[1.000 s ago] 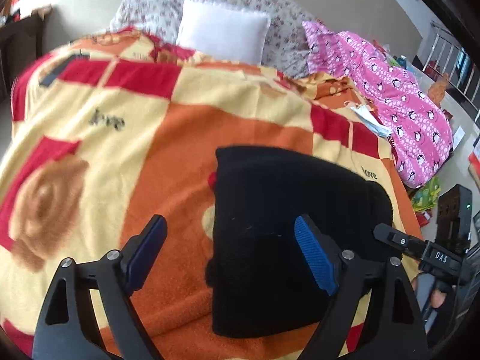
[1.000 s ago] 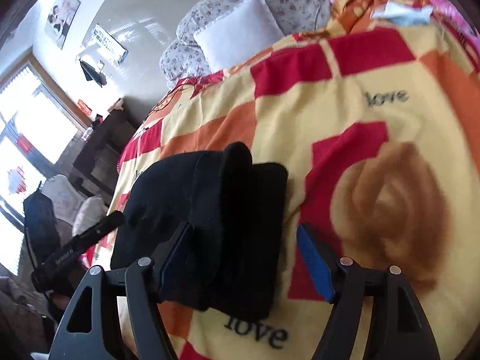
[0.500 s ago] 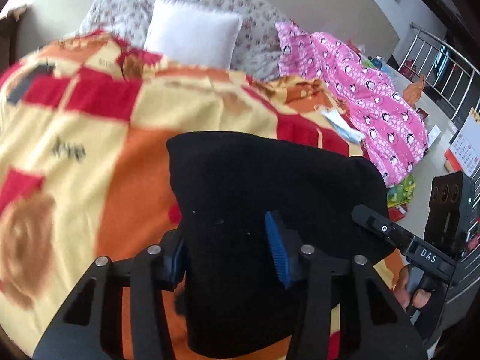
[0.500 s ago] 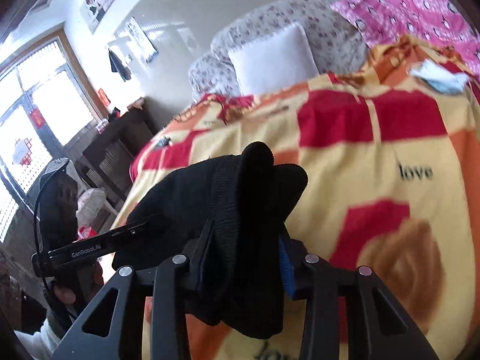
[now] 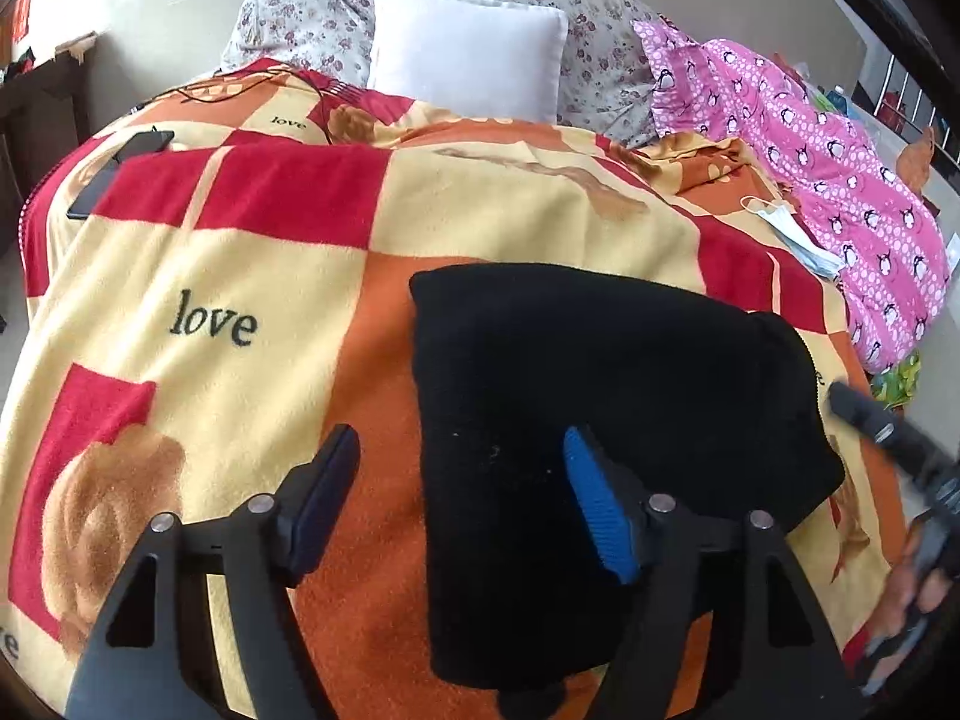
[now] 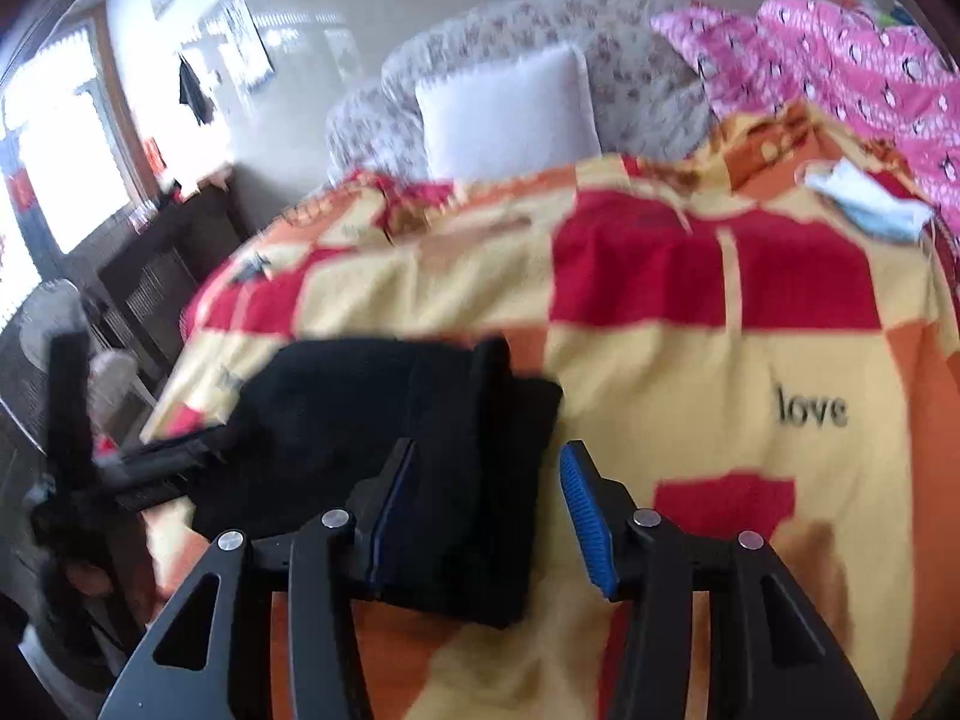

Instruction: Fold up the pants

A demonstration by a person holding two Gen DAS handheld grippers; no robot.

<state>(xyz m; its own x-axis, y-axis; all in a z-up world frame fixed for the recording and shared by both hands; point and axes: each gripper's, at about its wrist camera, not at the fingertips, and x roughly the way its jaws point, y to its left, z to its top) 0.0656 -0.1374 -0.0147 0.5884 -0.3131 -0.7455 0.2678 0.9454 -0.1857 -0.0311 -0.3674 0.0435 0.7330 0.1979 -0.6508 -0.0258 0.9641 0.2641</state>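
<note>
1. My left gripper [image 5: 462,498] has its jaws spread apart, with nothing between them. Its right pad [image 5: 597,510] sits over the near part of the black pants [image 5: 600,396]; its left pad hangs over bare blanket just beside the pants' left edge. I cannot tell whether either pad touches the fabric.

2. My right gripper [image 6: 486,516] also has its jaws apart and clamps nothing. In the right wrist view the near end of the pants [image 6: 384,420] lies in front of the gap, closer to the left finger than the right.

3. The pants lie as 1 compact folded bundle, roughly rectangular, flat on the checked red, yellow and orange blanket [image 5: 240,276]. In the right wrist view a raised ridge of fabric runs along the bundle. The right wrist view is motion-blurred, so fine detail of the layers is unreadable.

4. Surroundings, left wrist view:
- white pillow [image 5: 468,54] at the far end of the blanket, against a floral cushion [image 5: 300,18];
- pink penguin-print cloth [image 5: 840,168] to the right;
- face mask [image 5: 792,234] on the blanket near that cloth;
- dark phone [image 5: 117,171] at the far left edge.
</note>
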